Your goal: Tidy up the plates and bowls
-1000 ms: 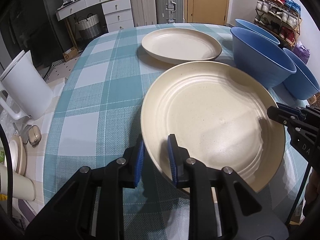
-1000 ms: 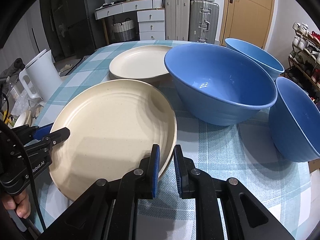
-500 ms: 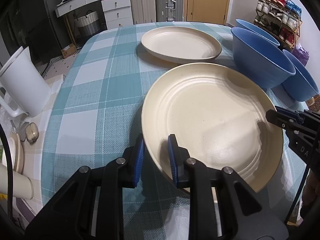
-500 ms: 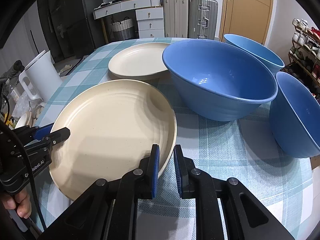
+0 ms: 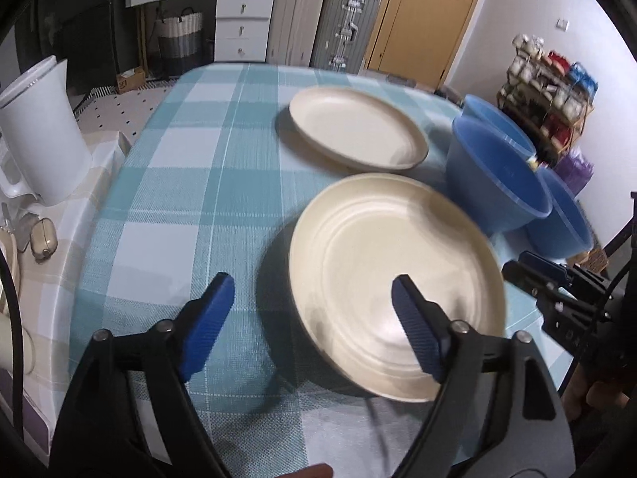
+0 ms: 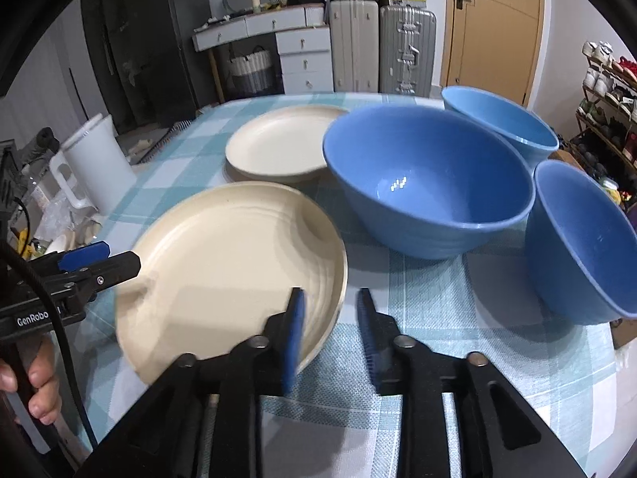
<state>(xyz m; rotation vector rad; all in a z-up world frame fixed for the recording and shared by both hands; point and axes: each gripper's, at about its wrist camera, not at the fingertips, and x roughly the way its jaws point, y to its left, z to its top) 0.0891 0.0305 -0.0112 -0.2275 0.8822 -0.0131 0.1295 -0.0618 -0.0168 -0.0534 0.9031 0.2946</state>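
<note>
A cream plate (image 5: 398, 279) (image 6: 231, 271) sits nearest me on the checked tablecloth (image 5: 191, 183). My left gripper (image 5: 314, 318) has its jaws opening wide; the plate's left rim lies between them, untouched. My right gripper (image 6: 330, 326) has its jaws opening too; the plate's right rim runs between the pads, which do not press it. A second cream plate (image 5: 358, 131) (image 6: 282, 143) lies farther back. Three blue bowls stand to the right: a large one (image 6: 430, 183) (image 5: 497, 175), one behind it (image 6: 501, 119), and one at the right edge (image 6: 585, 239).
A white jug (image 5: 36, 135) (image 6: 99, 163) stands on a side counter left of the table. The person's hand (image 6: 36, 382) holds the left gripper's handle. Suitcases (image 6: 382, 47) and drawers stand beyond the table, a shoe rack (image 5: 549, 91) at the right.
Both grippers were shut on the near plate's opposite rims and have opened and let it go. The left gripper has risen and pulled back a little, rolling slightly.
</note>
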